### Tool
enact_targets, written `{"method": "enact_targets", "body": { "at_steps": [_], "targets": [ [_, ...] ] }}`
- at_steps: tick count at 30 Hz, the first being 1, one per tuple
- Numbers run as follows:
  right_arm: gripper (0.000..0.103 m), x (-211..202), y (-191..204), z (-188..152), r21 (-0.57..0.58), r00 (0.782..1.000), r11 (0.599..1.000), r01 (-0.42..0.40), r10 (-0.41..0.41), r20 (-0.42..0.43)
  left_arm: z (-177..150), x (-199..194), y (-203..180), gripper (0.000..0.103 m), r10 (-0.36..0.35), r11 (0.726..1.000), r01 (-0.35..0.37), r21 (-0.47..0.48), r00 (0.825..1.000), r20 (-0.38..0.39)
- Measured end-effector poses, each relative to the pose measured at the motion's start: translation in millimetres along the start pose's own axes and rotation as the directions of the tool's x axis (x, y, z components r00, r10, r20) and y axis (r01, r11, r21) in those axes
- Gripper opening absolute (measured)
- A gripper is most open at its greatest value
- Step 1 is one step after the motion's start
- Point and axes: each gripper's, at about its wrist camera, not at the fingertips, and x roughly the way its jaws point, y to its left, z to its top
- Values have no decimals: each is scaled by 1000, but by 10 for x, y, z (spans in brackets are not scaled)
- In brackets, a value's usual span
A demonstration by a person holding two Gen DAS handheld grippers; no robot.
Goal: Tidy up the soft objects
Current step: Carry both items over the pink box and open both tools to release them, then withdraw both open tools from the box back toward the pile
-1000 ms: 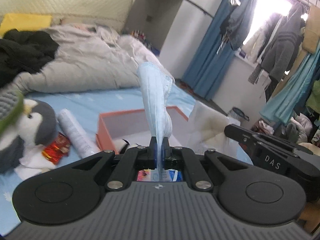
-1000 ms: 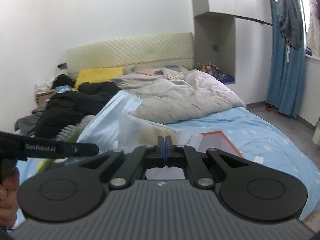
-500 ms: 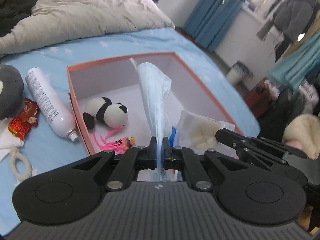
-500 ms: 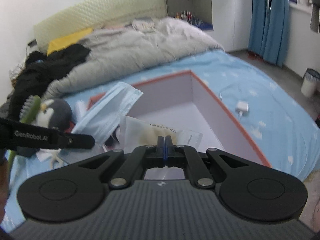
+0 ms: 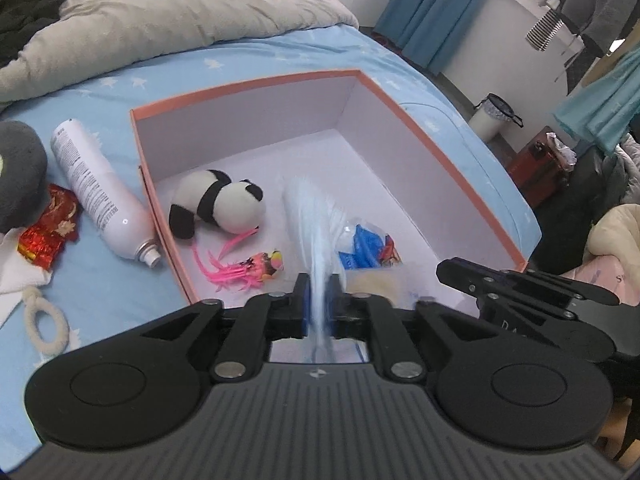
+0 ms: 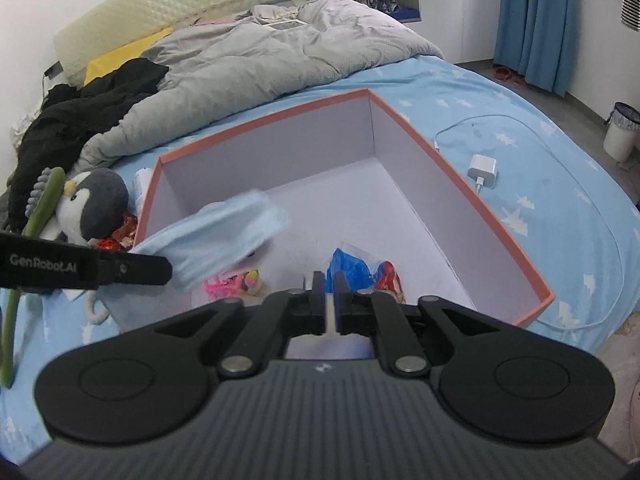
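An open orange-rimmed box (image 5: 448, 136) (image 6: 460, 176) lies on the blue bed. Inside are a panda plush (image 5: 218, 204), a pink toy (image 5: 244, 272) and a blue packet (image 5: 362, 250) (image 6: 352, 268). My left gripper (image 5: 318, 300) is over the box's near end, shut on a light blue face mask (image 5: 316, 236) that also shows in the right wrist view (image 6: 228, 236). My right gripper (image 6: 330, 300) is just to its right, jaws slightly parted around a thin pale packet (image 5: 374, 286) (image 6: 330, 318); the hold is unclear.
Left of the box lie a white spray bottle (image 5: 96, 184), red wrappers (image 5: 50, 226), a white ring (image 5: 44, 324) and a grey penguin plush (image 6: 94, 204). A charger and cable (image 6: 484, 170) lie right of the box. A grey duvet (image 6: 260, 56) is behind.
Both grippers have tilted down and moved over the box. The mask has dropped from upright to low inside the box. The pale packet has sunk out of the right wrist view.
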Motion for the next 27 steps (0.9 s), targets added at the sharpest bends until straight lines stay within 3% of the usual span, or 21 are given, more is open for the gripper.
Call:
{"method": "enact_targets", "body": {
  "at_steps": [1,3,9,15,22,27],
  "targets": [
    [34,-18,-16,0,6,1000,1000,-2,2,6,1,-19,11,35,-2,1000,2,-5,1000,2],
    [47,-70,-34,3,17,1000,1000,-18,17,21,-7,-93,12,38,-11,1000,10,2,1000,29],
    [45,-287,-9,27,8,996,999,-32,31,88,-49,-404,-67,38,4,998,-11,67,993,115],
    [45,-585,144,22,-18,982,998,-62,64,178,-185,-829,-47,38,3,996,-22,84,974,228],
    [45,-894,404,-78,-64,959,993,-98,111,261,-501,-1273,7,39,5,995,-37,95,948,319],
    [45,-1040,626,-179,-108,945,986,-125,152,289,-761,-1489,131,39,10,997,-36,70,939,344]
  ]
}}
